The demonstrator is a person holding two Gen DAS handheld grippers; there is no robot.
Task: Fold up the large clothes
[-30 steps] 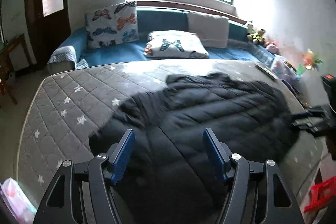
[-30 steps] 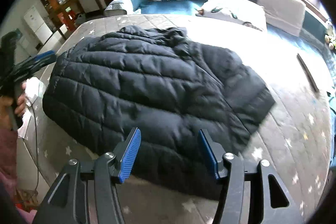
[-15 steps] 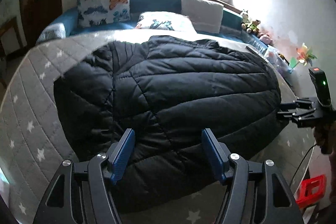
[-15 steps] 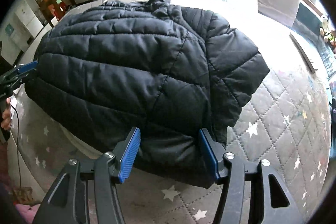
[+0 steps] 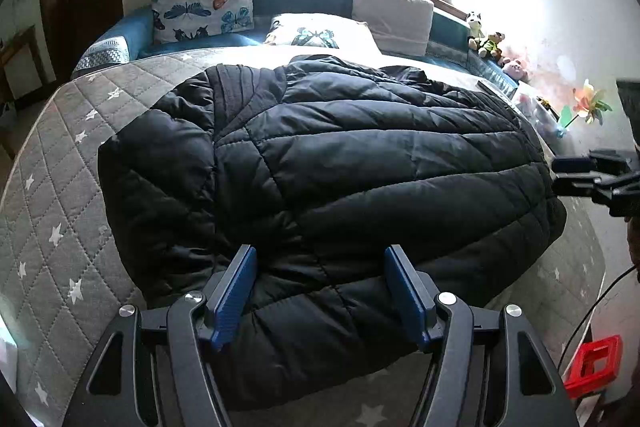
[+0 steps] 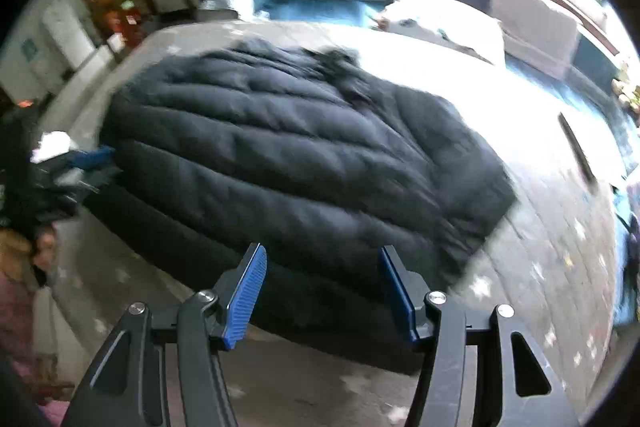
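A large black quilted puffer jacket (image 5: 340,167) lies spread on a grey star-patterned mattress (image 5: 52,211). It also shows in the right wrist view (image 6: 288,163), blurred. My left gripper (image 5: 322,291) is open and empty, its blue pads over the jacket's near hem. My right gripper (image 6: 322,291) is open and empty above the jacket's near edge. The right gripper (image 5: 576,173) shows at the jacket's right edge in the left wrist view. The left gripper (image 6: 90,163) shows at the jacket's left edge in the right wrist view.
Butterfly pillows (image 5: 204,3) and a beige cushion (image 5: 392,19) sit on a blue sofa behind the mattress. Soft toys (image 5: 488,41) line the far right. A red crate (image 5: 596,363) is at the lower right. A dark flat object (image 6: 576,147) lies on the mattress.
Both grippers stayed open and empty over the jacket's near edge. The left view shifted slightly. The right gripper pulled back and swung, so the jacket looks smaller and blurred.
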